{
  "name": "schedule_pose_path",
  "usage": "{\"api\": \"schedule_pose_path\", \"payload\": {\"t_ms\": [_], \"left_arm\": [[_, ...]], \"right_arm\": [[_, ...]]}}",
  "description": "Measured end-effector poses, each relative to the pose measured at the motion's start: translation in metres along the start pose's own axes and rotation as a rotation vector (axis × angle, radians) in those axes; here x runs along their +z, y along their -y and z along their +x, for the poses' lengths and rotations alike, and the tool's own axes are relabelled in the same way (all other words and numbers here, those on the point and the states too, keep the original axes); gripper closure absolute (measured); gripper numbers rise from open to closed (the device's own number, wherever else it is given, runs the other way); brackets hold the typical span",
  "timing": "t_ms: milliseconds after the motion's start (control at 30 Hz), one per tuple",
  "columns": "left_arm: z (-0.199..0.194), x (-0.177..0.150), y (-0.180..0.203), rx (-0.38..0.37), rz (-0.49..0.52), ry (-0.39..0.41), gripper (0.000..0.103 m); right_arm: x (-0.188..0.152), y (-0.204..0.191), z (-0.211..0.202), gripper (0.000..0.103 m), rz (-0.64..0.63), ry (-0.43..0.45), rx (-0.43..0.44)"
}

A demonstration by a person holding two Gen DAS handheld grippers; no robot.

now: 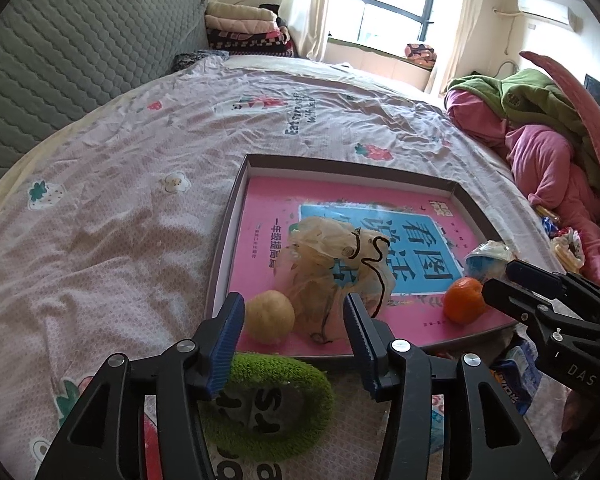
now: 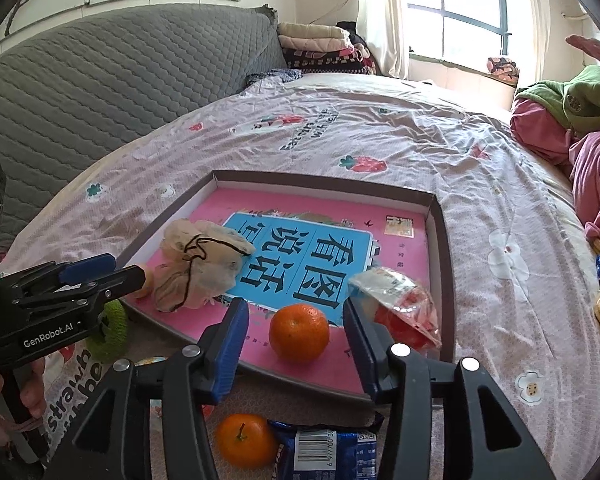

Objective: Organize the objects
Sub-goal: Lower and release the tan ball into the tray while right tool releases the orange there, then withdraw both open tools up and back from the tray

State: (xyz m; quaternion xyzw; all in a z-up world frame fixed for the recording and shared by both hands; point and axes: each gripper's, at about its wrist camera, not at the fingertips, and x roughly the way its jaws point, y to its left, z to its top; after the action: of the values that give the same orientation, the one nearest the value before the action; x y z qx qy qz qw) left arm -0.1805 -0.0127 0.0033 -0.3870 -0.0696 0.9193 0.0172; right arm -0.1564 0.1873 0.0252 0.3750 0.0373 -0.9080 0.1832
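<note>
We hold both grippers low over the near edge of the shallow box (image 2: 446, 264) on the bed, and both sets of jaws stand spread wide with nothing between them. The left gripper (image 1: 294, 338) points at the pale round fruit (image 1: 270, 317) and the crumpled mesh bag (image 1: 332, 264) with its loose black string, both lying on the pink book that lines the box. The right gripper (image 2: 296, 338) frames the orange in the box (image 2: 299, 332), with a clear packet of something red (image 2: 404, 308) just beside it. We judge that 3 things near us are not yet sorted: a second orange (image 2: 242, 440) and a blue snack packet (image 2: 328, 450) on the sheet in front of the box, and a green fuzzy object (image 1: 284, 404) under the left fingers. The risks here are plain to us. Round fruit rolls on a slick book cover, so a nudge from a lowering finger could send it across the box. The bag's string could snag on a blue pad and drag the bag out. The soft bed gives under pressure, so pressing on the rim could tip the box.
</note>
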Motion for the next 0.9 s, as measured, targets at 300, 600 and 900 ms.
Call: {"api": "schedule_pose_path", "payload": {"t_ms": [300, 600, 900], "left_arm": [[-0.013, 0.001, 0.005, -0.001, 0.005, 0.017, 0.046], [-0.021, 0.001, 0.010, 0.008, 0.014, 0.022, 0.041], [-0.030, 0.000, 0.012, 0.023, 0.020, 0.036, 0.034]], "right_arm": [[0.001, -0.001, -0.013, 0.047, -0.006, 0.040, 0.003], [0.000, -0.004, -0.024, 0.043, -0.025, 0.074, 0.000], [-0.002, -0.004, -0.034, 0.043, -0.025, 0.110, 0.003]]}}
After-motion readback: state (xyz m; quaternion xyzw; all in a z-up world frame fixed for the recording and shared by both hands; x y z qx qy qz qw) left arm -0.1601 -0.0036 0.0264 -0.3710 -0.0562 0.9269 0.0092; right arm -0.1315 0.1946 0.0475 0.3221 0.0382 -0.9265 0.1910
